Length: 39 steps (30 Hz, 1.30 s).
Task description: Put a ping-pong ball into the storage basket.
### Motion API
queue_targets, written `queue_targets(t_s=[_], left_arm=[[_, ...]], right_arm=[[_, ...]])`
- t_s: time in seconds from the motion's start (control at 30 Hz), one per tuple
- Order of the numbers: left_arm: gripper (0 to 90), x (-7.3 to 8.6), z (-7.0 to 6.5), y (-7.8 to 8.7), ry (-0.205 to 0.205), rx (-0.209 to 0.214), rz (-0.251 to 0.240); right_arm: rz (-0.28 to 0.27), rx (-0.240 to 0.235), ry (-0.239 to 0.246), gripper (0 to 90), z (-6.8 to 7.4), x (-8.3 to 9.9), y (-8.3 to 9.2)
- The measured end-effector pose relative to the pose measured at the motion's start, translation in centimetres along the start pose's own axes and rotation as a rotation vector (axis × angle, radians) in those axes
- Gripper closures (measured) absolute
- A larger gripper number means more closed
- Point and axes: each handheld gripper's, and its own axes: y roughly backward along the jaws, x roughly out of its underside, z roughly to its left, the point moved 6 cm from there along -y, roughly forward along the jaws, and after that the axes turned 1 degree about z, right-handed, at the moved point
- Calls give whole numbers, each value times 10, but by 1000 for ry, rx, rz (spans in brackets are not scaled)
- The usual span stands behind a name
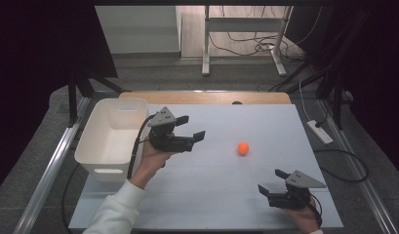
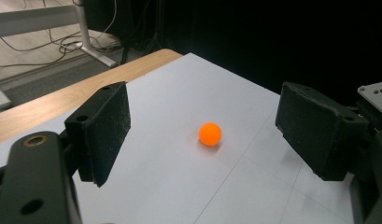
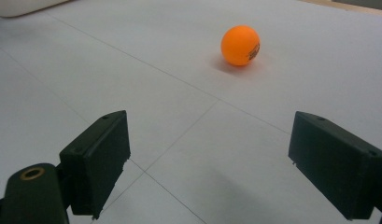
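A small orange ball (image 1: 243,148) rests on the white table top (image 1: 211,195), right of centre. My left gripper (image 1: 193,127) hovers to the ball's left, held by a hand in a white sleeve, jaws open and empty, pointing toward the ball (image 2: 210,134). Near the front right corner my right gripper (image 1: 271,181) sits low, open and empty, well short of the ball (image 3: 240,45), which lies ahead between its jaws' line of sight.
A white plastic bin (image 1: 111,139) stands at the table's left edge, just behind my left hand. A wooden strip (image 1: 207,97) runs along the far edge. A power strip (image 1: 320,131) and cables lie on the floor to the right.
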Motion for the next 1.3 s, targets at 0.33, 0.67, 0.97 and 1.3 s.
queue_targets(t_s=[0.33,0.67,0.97,1.3], left_arm=[[187,10,-4,-19,-18,11,47],[187,20,-3,-38,-12,1,86],[188,27,-1,-52,0,7,114],[188,33,-6,-67,-15,24,147]], right_arm=[[2,7,0,127,-2,1,1],[3,-3,9,127,-1,3,1],[7,-2,15,128,0,3,1],[5,0,15,128,0,3,1]])
